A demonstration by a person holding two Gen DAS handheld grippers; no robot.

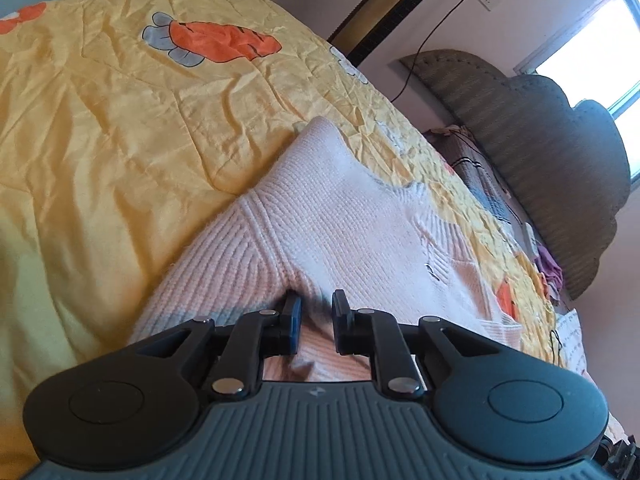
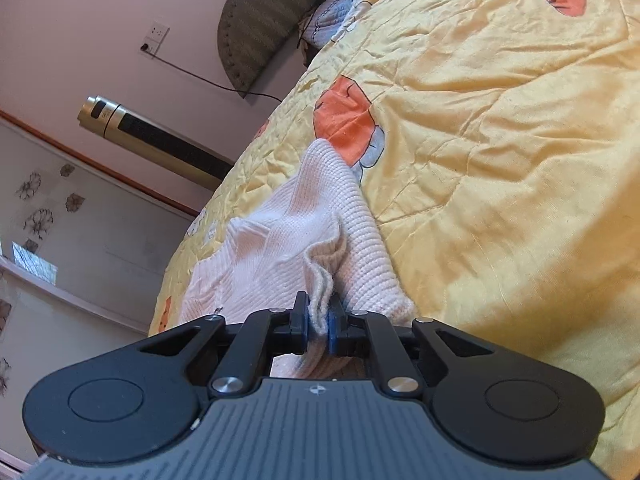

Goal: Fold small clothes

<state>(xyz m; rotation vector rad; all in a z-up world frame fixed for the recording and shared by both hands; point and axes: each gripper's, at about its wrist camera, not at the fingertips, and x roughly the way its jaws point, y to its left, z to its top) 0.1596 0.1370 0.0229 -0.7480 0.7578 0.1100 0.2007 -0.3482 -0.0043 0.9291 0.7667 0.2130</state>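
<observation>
1. The pink knit garment [image 1: 320, 216] lies on the bed's yellow quilt [image 1: 120, 120], its long axis running away from both hand-held grippers towards a far corner.
2. The left hand-held gripper [image 1: 316, 322] tilts down at the near edge of the garment. Its jaws stand slightly apart with knit lying under and between them; whether the pads pinch any of it I cannot tell from this angle.
3. The right hand-held gripper [image 2: 320, 324] also points downward and clamps a bunched, layered fold of the same garment's edge between its blue pads [image 2: 331, 326].
4. Both hands sit at the near end, so the fold likely carries this edge forward along the garment's length.
</observation>
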